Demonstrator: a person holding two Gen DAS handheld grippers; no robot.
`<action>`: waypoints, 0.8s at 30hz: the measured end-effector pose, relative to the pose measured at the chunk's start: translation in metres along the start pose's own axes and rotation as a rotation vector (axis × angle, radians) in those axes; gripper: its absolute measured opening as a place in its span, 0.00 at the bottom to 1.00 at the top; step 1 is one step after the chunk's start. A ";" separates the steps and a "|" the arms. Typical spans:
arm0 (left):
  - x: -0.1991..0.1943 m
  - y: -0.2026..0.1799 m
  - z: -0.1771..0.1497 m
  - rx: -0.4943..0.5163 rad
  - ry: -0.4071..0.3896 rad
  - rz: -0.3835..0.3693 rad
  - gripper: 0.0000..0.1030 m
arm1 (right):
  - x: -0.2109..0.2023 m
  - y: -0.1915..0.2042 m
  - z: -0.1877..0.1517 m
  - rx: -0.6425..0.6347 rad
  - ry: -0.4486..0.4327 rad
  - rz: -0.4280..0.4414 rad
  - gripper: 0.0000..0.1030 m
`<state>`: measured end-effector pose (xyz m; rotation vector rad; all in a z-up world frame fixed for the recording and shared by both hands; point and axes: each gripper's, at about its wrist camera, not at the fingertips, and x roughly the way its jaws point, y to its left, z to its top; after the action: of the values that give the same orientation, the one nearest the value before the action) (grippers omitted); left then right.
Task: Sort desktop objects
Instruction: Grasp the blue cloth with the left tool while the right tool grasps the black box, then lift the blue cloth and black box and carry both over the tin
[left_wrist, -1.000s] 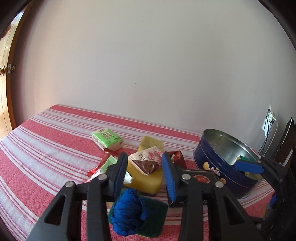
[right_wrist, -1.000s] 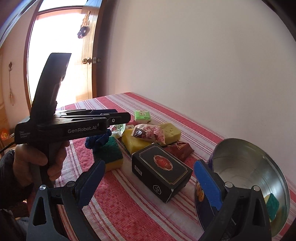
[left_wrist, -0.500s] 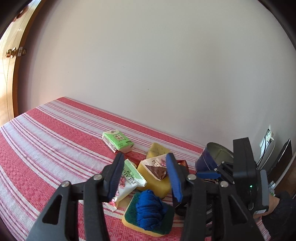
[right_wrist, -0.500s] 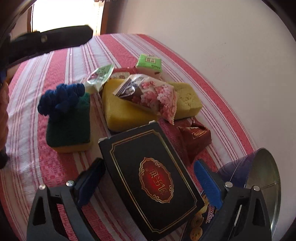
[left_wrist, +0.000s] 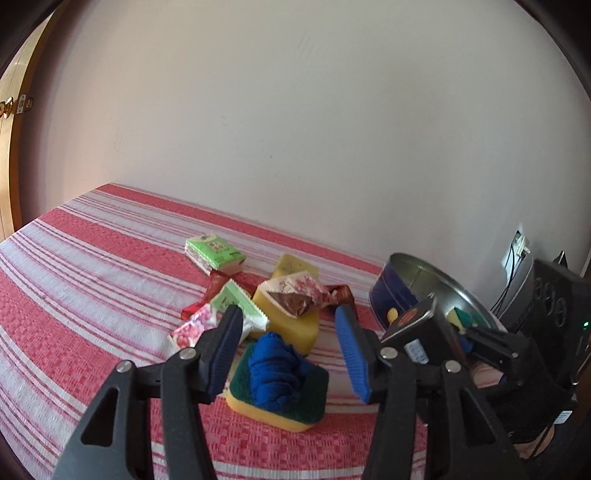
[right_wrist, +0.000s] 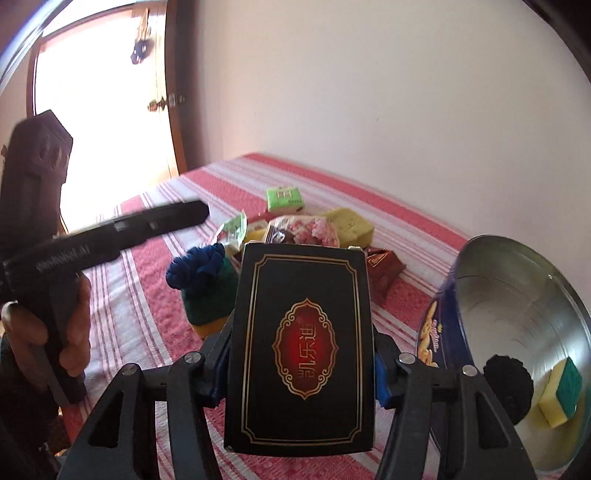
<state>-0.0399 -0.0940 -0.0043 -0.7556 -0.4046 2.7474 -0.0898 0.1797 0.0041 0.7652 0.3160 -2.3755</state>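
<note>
My right gripper (right_wrist: 301, 373) is shut on a black box with a gold frame and red emblem (right_wrist: 301, 347), held above the table beside the blue cookie tin (right_wrist: 517, 332); the box also shows in the left wrist view (left_wrist: 413, 328). My left gripper (left_wrist: 291, 350) is open and empty, above a green-and-yellow sponge with a blue cloth on it (left_wrist: 280, 384). Behind lie a yellow sponge (left_wrist: 291, 321), a pink-flowered snack packet (left_wrist: 299, 295), a green tissue pack (left_wrist: 214, 253) and red wrappers (left_wrist: 218, 291).
The tin (left_wrist: 417, 295) holds a green-and-yellow sponge (right_wrist: 561, 395) and a black round object (right_wrist: 508, 387). The red-striped tablecloth (left_wrist: 92, 277) stretches left. A wall runs behind, a wall socket with cables (left_wrist: 517, 251) at right, a wooden door (right_wrist: 173, 110) at left.
My right gripper closed on the black box and lifted it off the table. My left gripper drew back and rose a little above the sponge with the blue cloth.
</note>
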 end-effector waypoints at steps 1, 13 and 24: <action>0.001 -0.003 -0.005 0.002 0.016 0.010 0.50 | -0.009 0.001 -0.005 -0.006 -0.048 -0.026 0.59; 0.040 -0.006 -0.006 0.004 0.188 0.187 0.34 | -0.015 -0.006 -0.009 0.060 -0.144 -0.064 0.59; 0.014 0.003 -0.005 -0.078 0.074 0.153 0.31 | -0.014 -0.003 -0.006 0.079 -0.174 -0.089 0.59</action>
<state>-0.0494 -0.0914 -0.0162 -0.9415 -0.4586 2.8481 -0.0801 0.1912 0.0081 0.5851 0.1877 -2.5309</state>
